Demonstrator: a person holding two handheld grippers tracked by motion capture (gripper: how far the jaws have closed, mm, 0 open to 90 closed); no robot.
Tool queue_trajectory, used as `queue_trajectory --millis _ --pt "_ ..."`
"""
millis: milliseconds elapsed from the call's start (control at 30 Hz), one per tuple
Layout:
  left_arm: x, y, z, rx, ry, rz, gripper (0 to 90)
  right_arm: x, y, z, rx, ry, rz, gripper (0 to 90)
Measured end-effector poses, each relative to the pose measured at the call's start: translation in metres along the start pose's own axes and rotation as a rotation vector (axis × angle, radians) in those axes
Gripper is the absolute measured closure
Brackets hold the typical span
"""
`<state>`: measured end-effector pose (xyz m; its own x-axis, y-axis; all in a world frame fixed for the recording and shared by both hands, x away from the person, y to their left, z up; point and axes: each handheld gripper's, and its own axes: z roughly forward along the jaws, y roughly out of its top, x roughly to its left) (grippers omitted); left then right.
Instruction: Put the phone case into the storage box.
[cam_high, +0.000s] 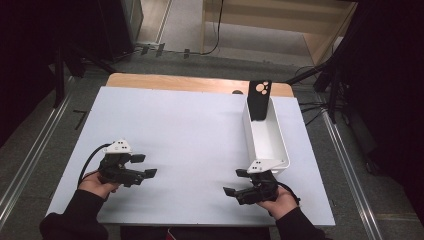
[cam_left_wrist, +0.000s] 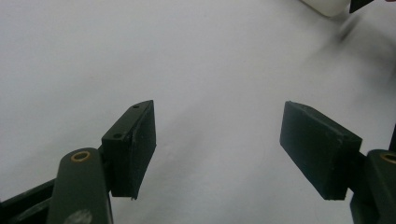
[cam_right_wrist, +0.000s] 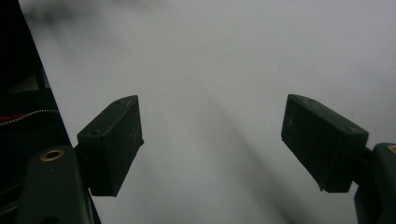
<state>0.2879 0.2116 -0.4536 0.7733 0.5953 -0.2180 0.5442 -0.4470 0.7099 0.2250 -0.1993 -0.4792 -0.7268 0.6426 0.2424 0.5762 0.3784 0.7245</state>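
From above, both grippers sit low on the table (cam_high: 190, 125), left gripper (cam_high: 144, 166) and right gripper (cam_high: 233, 182) with fingers spread, holding nothing. The phone (cam_high: 259, 100) leans upright in the far end of the bin (cam_high: 276, 135), just beyond the right gripper.

Left gripper view: bare table between the fingers (cam_left_wrist: 133, 147).

Right gripper view: the same; a careless reach could tip the phone.
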Motion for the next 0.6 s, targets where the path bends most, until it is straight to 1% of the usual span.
queue_trajectory --millis 33,67,133,167,267,300,367,467,500,600 --pt "0.000 0.000 0.000 -0.004 0.000 0.000 26.9 0.001 -0.001 -0.001 0.005 -0.002 0.004 18.9" --pt "-0.001 -0.001 0.000 -0.005 0.002 -0.002 26.9 0.001 -0.002 -0.002 0.000 -0.008 -0.002 19.0" --pt "-0.001 -0.001 0.000 -0.005 0.001 -0.003 26.9 0.002 -0.003 -0.004 -0.001 -0.012 0.006 19.0" --pt "-0.002 -0.001 0.000 0.003 0.003 0.002 26.9 0.001 -0.004 -0.005 -0.004 -0.011 0.002 19.0" --pt "-0.003 -0.002 -0.001 -0.004 -0.003 0.003 26.9 0.001 -0.006 -0.008 -0.005 -0.020 0.008 19.0" --pt "-0.003 -0.002 -0.002 -0.003 -0.003 0.003 26.9 0.002 -0.007 -0.009 -0.007 -0.020 0.017 19.0" --pt "-0.004 -0.003 -0.002 -0.003 -0.006 -0.002 26.9 0.001 -0.008 -0.011 -0.010 -0.029 0.016 19.0" --pt "-0.005 -0.004 -0.002 -0.005 -0.010 0.003 26.9 0.001 -0.009 -0.012 -0.021 -0.031 0.018 18.9" --pt "-0.005 -0.004 -0.002 -0.004 -0.006 0.002 26.9 0.001 -0.009 -0.013 -0.019 -0.033 0.020 19.0" --pt "-0.006 -0.004 -0.002 -0.003 -0.013 0.001 26.9 0.000 -0.010 -0.015 -0.021 -0.035 0.025 19.0"
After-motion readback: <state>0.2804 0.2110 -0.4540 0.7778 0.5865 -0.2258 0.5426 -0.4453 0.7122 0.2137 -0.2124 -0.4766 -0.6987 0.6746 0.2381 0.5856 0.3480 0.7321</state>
